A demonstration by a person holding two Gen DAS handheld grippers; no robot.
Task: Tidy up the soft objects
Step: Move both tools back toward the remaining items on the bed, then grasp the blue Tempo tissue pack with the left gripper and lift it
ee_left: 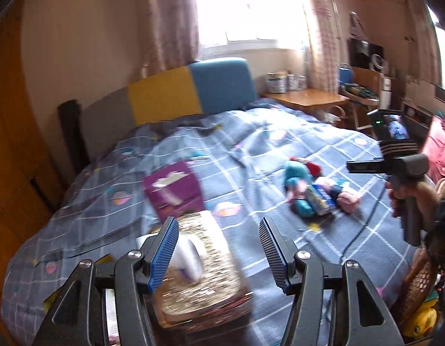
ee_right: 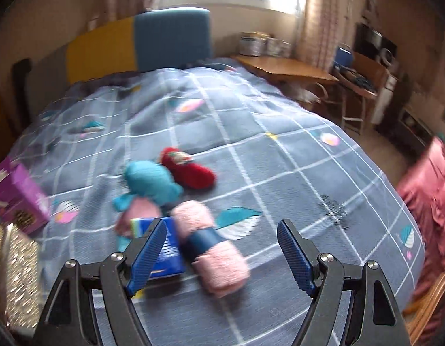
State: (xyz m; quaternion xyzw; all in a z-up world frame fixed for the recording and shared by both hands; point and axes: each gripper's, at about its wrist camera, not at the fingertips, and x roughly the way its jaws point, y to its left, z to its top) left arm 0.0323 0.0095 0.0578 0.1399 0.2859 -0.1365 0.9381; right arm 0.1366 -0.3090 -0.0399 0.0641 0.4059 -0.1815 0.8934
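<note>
The pink yarn skein (ee_right: 212, 248), light and squashy, suits a grip at its blue band; both the right claw (ee_right: 222, 252) and the left claw (ee_left: 218, 255) stand apart, empty.

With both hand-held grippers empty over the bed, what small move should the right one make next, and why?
Probably lower the right hand-held gripper onto the pink yarn skein and close. Its jaws are open with nothing gripped, and that skein lies nearest, partly between its fingertips, at the front of the soft pile on the bedspread.
</note>
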